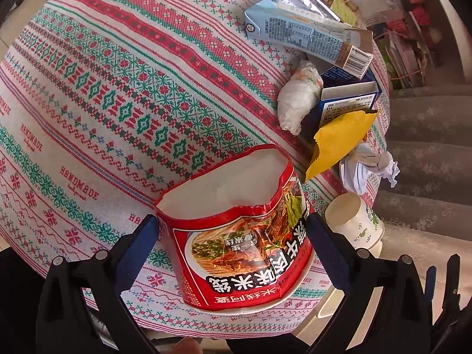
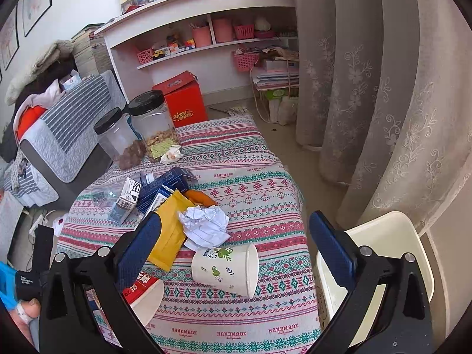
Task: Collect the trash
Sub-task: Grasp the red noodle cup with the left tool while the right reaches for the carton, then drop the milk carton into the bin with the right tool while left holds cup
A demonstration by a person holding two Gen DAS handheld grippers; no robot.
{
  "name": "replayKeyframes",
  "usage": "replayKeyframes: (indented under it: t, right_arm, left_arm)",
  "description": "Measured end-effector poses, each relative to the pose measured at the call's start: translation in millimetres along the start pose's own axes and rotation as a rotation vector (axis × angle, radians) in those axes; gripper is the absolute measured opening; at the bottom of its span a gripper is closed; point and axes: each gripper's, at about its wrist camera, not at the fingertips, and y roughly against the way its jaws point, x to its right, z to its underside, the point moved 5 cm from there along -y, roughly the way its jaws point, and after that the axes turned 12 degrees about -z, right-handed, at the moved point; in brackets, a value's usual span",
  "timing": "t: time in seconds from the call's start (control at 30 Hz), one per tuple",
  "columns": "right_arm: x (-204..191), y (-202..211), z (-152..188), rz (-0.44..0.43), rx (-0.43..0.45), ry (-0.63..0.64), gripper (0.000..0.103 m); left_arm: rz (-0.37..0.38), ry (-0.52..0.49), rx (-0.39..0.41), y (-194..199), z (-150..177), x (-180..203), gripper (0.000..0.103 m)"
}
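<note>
Left wrist view: the left gripper (image 1: 233, 236) straddles the red noodle cup (image 1: 236, 242) near the table's (image 1: 124, 94) near edge, fingers spread, apparently lining up a grasp; a paper cup (image 1: 358, 224) lies just beside.

Right wrist view: the right gripper (image 2: 236, 244) hangs released above that paper cup (image 2: 227, 268); crumpled paper (image 2: 206, 224) and a yellow envelope (image 2: 171, 230) crowd behind, and the cream bin (image 2: 392, 242) waits off the right edge.

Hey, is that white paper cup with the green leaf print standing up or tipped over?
Tipped over: the paper cup lies on its side on the tablecloth.
</note>
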Motion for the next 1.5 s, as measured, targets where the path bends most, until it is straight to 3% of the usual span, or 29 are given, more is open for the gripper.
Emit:
replayKeyframes:
  t: [0.1,0.17,0.27,0.4,0.63,0.87,1.07,1.17,1.2,1.3,1.5]
  right_arm:
    - [-2,-13,3,-0.026,-0.037,-0.008,0.096]
    - [-3,-23,6,-0.026,-0.069,0.000,0.096]
    - [-10,-36,9,-0.051,-0.112,0.005,0.096]
    - [-19,-53,11,-0.117,-0.170,-0.027,0.096]
    - [-63,-109,-1,-0.215,-0.268,-0.047,0.096]
    - [-112,-186,-7,-0.255,-0.358,-0.128,0.090]
    - [-121,-214,-4,-0.224,-0.377,-0.155,0.087]
    - [-121,-217,-4,-0.195,-0.375,-0.139,0.079]
    - [-119,-218,-4,-0.188,-0.375,-0.137,0.071]
    - [-120,-217,-2,-0.217,-0.396,-0.136,0.035]
    - [-129,-193,3,-0.193,-0.334,-0.034,0.035]
  left_arm:
    - [0.016,-0.025,0.010,3,-2,6,0.096]
    - [0.053,-0.054,0.014,9,-1,14,0.082]
    - [0.095,-0.109,0.044,24,-2,24,0.075]
    - [0.128,-0.129,0.141,58,-14,21,0.074]
    - [0.123,-0.066,0.415,133,-61,-26,0.074]
    - [0.163,-0.021,0.486,157,-85,-58,0.075]
    - [0.153,-0.038,0.513,158,-90,-61,0.075]
    - [0.144,-0.046,0.522,159,-90,-62,0.075]
    - [0.138,-0.049,0.529,159,-90,-62,0.075]
    - [0.119,-0.063,0.552,160,-89,-59,0.075]
    - [0.095,-0.079,0.588,162,-87,-55,0.075]
